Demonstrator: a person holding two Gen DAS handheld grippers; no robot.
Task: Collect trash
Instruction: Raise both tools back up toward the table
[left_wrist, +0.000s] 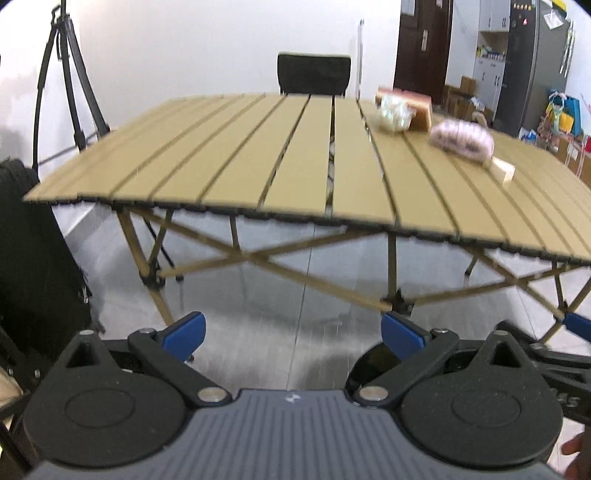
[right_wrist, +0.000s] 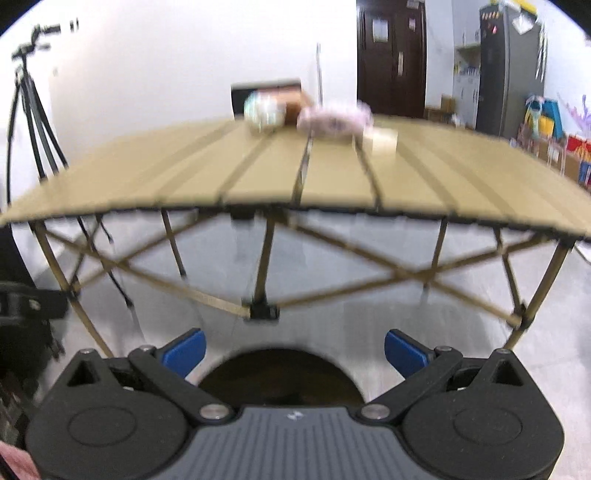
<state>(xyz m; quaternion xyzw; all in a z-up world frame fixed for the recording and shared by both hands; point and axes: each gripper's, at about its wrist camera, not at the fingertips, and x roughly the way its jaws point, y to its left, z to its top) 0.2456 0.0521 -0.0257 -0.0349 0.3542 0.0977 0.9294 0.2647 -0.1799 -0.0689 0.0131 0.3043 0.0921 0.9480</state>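
Both grippers, left gripper (left_wrist: 293, 334) and right gripper (right_wrist: 294, 349), hang with jaws spread, empty; raise them above the bench (left_wrist: 229, 162) and reach the pink wrapper (left_wrist: 461, 139) first.

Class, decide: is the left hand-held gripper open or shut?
Open. The left hand-held gripper has its blue fingertips spread wide apart, with bare floor between them and nothing held.

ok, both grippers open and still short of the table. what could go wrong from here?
1. The trash is bunched at the far side: pink bag, clear crumpled wrapper, brown box and small pale block lie close together, so closing on one may knock another.
2. The slatted table has a gap between slats; thin scraps could slip through.
3. Both views are blurred, so aim may be off. Left gripper and right gripper are low, near the table edge.
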